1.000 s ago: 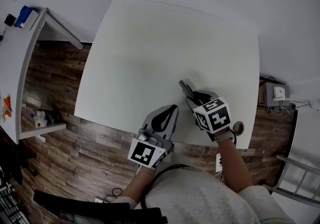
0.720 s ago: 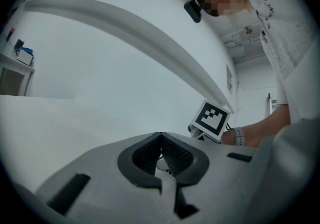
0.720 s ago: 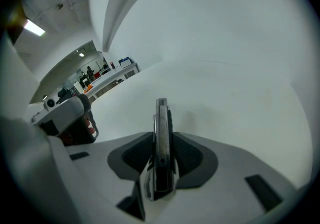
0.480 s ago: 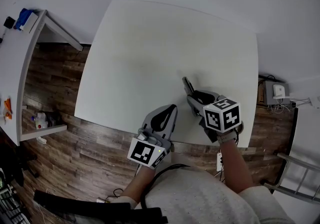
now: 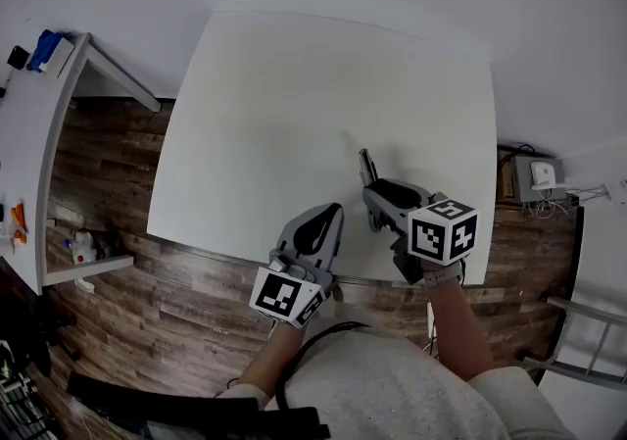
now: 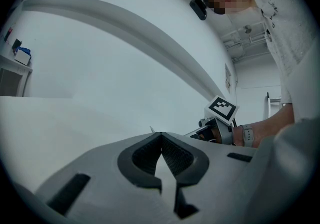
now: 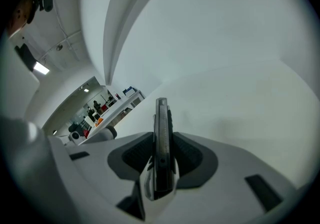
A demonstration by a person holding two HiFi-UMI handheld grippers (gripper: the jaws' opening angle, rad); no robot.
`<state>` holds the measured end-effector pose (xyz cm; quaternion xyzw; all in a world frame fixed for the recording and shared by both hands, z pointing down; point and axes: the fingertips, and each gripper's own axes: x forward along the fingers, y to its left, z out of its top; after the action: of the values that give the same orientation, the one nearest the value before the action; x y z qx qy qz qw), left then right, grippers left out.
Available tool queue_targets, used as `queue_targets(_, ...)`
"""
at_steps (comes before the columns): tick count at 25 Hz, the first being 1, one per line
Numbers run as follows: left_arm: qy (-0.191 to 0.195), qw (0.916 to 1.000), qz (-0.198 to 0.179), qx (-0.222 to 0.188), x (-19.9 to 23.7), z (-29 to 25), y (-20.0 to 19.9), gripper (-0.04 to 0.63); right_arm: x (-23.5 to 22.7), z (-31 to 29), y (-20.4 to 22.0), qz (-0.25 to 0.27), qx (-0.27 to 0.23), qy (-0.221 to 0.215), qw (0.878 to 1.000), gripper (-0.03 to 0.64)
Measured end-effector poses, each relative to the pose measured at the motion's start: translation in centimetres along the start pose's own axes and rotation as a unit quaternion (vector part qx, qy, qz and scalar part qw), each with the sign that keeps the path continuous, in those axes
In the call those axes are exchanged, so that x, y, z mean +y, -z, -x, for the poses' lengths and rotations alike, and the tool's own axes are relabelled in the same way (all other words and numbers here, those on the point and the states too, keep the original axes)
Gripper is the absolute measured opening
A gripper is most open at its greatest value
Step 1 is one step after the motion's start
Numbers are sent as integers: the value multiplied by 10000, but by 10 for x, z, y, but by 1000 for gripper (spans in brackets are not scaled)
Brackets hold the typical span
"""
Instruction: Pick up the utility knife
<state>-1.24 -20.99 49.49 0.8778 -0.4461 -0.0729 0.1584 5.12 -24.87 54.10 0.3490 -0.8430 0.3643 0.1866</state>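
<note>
The knife [image 7: 161, 133] is pinched on edge in the right gripper [image 5: 374, 195], tip toward 12 o'clock over the table [image 5: 294, 85]. Only its back end looks held, I think, so tilting could make it slip and fall. The left gripper [image 5: 329, 220], at 7 o'clock from it, is pressed together, empty.

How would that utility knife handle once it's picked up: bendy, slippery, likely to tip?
Probably stiff: the utility knife juts straight from the right gripper without sagging. Its smooth, narrow body might twist, though ridged pads clamp both flat sides. Likely light, being slim.
</note>
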Motion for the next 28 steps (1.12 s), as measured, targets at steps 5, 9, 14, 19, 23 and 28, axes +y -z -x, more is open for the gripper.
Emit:
queue_targets(5, 55, 10000, -61, -6, -7, -1, -5, 6, 10, 16, -15, -66, -395, -64, 9992, 129)
queue_targets(9, 0, 9999, -138, -39, -9, -3, -18, 6, 22, 29, -27, -163, -705, -218, 9971, 129)
queue_targets(14, 44, 9997, -204, -148, -14, -9, -36, 6, 37, 45, -47, -425, -1110, -485, 9917, 129)
queue_targets(19, 78, 9993, -291, -227, -20, -13, -56, 6, 49, 59, -68, -566, -1443, -692, 9855, 129)
queue_targets(23, 91, 9989, -358, -277, -22, -11, -68, 6, 61, 68, -83, -526, -1669, -799, 9813, 129)
queue_targets(28, 106, 9984, -409, -375, -25, -7, -81, 6, 74, 79, -96, -511, -1900, -947, 9759, 129)
